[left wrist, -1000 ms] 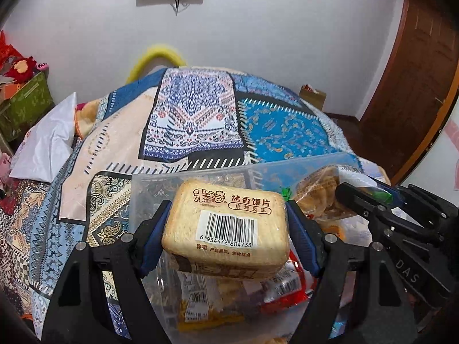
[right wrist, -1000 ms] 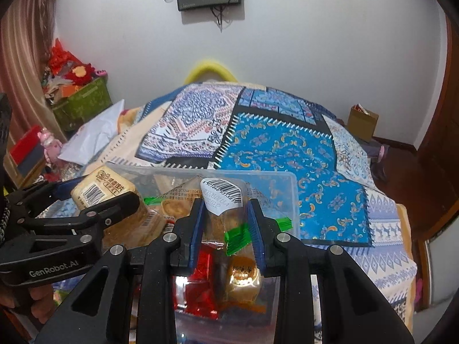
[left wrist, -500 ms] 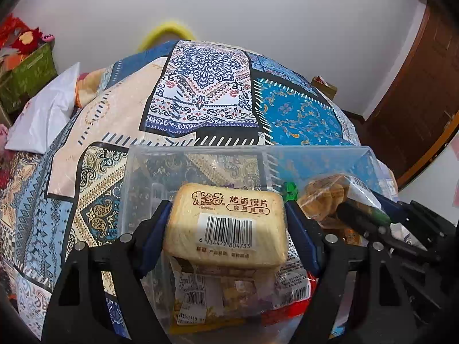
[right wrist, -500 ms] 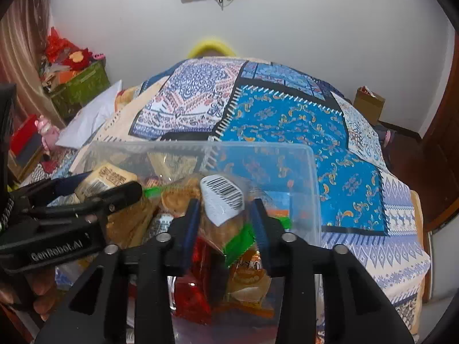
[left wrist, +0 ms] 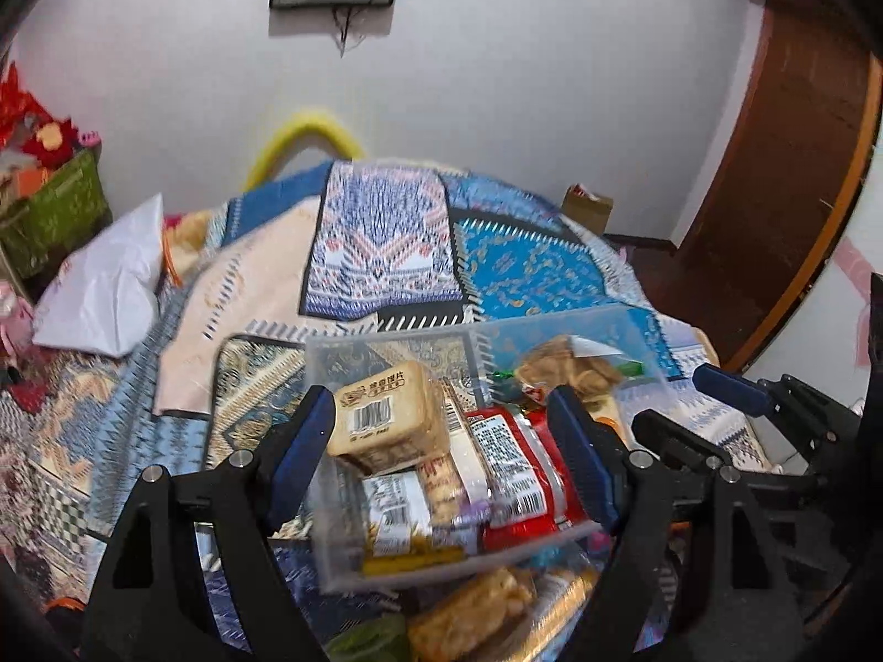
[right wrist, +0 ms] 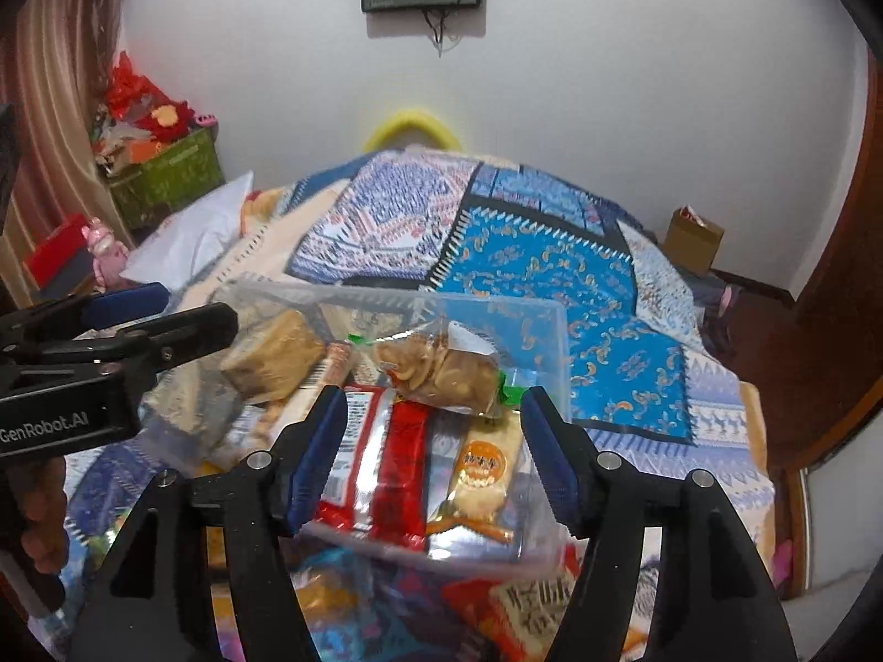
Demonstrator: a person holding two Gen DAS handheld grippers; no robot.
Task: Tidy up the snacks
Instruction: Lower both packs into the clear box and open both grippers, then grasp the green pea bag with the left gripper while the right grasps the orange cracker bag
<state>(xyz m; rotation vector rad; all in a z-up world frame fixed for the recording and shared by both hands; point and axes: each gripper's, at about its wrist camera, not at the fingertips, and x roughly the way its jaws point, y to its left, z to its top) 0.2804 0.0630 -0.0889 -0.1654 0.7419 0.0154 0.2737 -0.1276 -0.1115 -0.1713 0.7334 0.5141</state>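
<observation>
A clear plastic box [left wrist: 585,325] [right wrist: 546,325] sits on the patchwork bedspread, filled with snack packs. A tan toast pack with a barcode [left wrist: 386,414] [right wrist: 276,356] lies on top at the box's left. A clear bag of biscuits [right wrist: 436,369] [left wrist: 568,367] lies on top at the far right. Red packs [left wrist: 513,469] [right wrist: 386,458] lie below. My left gripper [left wrist: 441,458] is open and empty, just behind the toast pack. My right gripper [right wrist: 433,452] is open and empty, near the biscuit bag.
More loose snack packs [left wrist: 474,612] [right wrist: 530,601] lie on the bedspread in front of the box. A white pillow [left wrist: 105,287] lies at the left. A cardboard box [right wrist: 692,240] and a brown door [left wrist: 772,193] are at the right.
Both grippers have opened and drawn back. The toast pack and the biscuit bag were let go and now lie in the box.
</observation>
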